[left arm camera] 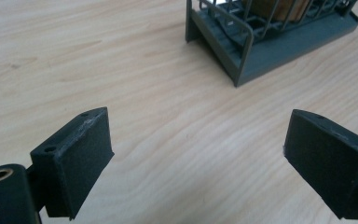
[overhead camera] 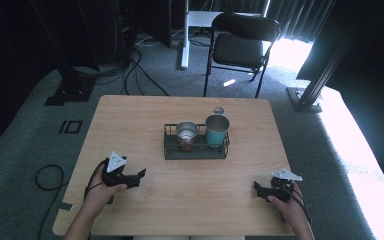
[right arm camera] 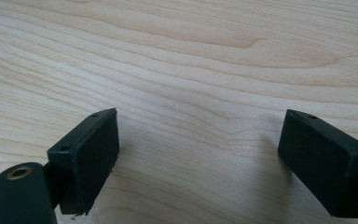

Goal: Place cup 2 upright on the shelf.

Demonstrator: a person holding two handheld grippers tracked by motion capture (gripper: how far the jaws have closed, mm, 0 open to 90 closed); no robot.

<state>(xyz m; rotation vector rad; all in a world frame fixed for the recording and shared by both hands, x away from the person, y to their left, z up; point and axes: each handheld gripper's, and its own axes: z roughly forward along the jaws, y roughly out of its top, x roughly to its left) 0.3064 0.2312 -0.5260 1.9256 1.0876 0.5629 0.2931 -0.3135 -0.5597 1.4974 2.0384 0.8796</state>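
Steel cup [overhead camera: 186,133] in the rack [overhead camera: 195,151] sits ahead of the left claw [overhead camera: 141,174]; both claws gape empty, so approach level, jaws astride its rim.

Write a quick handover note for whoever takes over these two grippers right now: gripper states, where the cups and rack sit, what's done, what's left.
Left gripper: open, empty, low over the table, aimed at the rack's left end.
Right gripper: open, empty, near the table's right front, over bare wood.
Wire rack: mid-table, holding a steel cup on the left and a teal cup on the right, both upright.
Done: nothing gripped, both cups in the rack.
Left: probably approach the rack and grasp a cup; the left gripper is nearer.
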